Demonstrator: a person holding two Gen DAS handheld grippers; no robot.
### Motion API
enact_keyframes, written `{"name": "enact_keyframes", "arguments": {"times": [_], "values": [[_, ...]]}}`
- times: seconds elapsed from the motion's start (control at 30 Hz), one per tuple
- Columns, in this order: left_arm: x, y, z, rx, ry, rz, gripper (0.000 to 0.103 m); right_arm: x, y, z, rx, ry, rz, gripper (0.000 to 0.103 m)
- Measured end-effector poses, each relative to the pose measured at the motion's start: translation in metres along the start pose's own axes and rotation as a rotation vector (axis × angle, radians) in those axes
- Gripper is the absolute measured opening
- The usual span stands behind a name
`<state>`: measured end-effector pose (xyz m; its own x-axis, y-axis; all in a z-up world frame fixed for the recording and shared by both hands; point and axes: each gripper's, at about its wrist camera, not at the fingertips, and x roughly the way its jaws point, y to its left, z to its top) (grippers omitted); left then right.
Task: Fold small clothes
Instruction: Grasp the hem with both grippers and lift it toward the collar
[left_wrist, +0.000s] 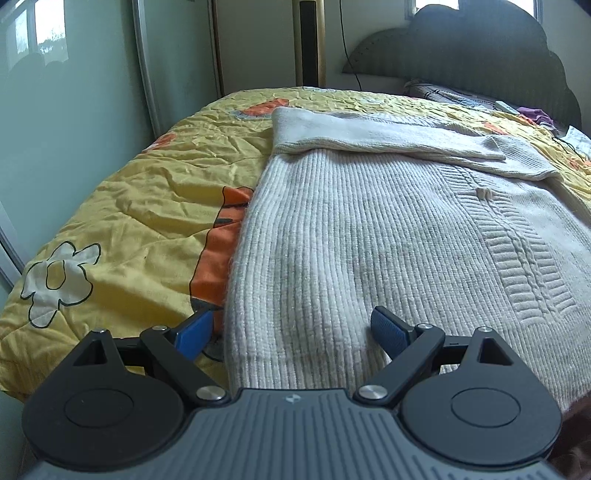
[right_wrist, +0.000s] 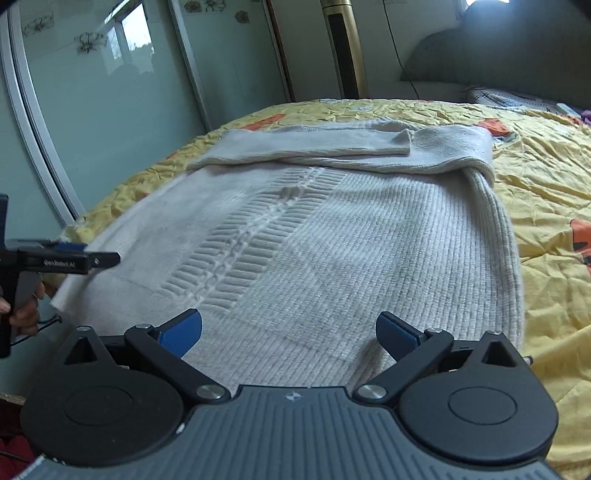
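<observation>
A cream ribbed knit sweater lies flat on the bed, with both sleeves folded across its far end. In the right wrist view the sweater shows a cable pattern down its middle. My left gripper is open, its fingers straddling the sweater's near left hem corner. My right gripper is open over the near hem, right of the middle. The left gripper also shows in the right wrist view at the sweater's left edge.
The bed has a yellow quilt with orange and white cartoon prints. A grey headboard and pillows stand at the far right. Glass sliding doors run along the left side of the bed. A tall floor unit stands at the back.
</observation>
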<state>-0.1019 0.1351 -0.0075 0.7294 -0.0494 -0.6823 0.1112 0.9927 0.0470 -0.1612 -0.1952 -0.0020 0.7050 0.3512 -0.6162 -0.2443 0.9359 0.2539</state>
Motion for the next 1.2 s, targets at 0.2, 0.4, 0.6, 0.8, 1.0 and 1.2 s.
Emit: {"name": "enact_keyframes", "arguments": {"times": [0.2,0.4,0.6,0.8,1.0,1.2], "values": [[0.001,0.004,-0.002,-0.031,0.005,-0.020,0.093,-0.010,-0.012,0.004,0.048,-0.019,-0.011,0.102],[-0.001,0.019,-0.005,-0.065,0.016,-0.108,0.093,-0.023,-0.033,0.004,0.107,-0.005,-0.030,0.102],[-0.005,0.041,-0.011,-0.093,0.021,-0.244,0.093,-0.047,-0.068,-0.004,0.202,-0.029,-0.038,0.102],[-0.005,0.059,-0.011,-0.164,0.030,-0.362,0.093,-0.065,-0.109,-0.022,0.344,-0.013,-0.013,0.098],[-0.002,0.070,-0.014,-0.266,0.060,-0.522,0.093,-0.067,-0.118,-0.037,0.408,0.021,0.109,0.093],[0.003,0.065,-0.017,-0.320,0.091,-0.656,0.093,-0.046,-0.097,-0.036,0.406,0.052,0.277,0.090]]}}
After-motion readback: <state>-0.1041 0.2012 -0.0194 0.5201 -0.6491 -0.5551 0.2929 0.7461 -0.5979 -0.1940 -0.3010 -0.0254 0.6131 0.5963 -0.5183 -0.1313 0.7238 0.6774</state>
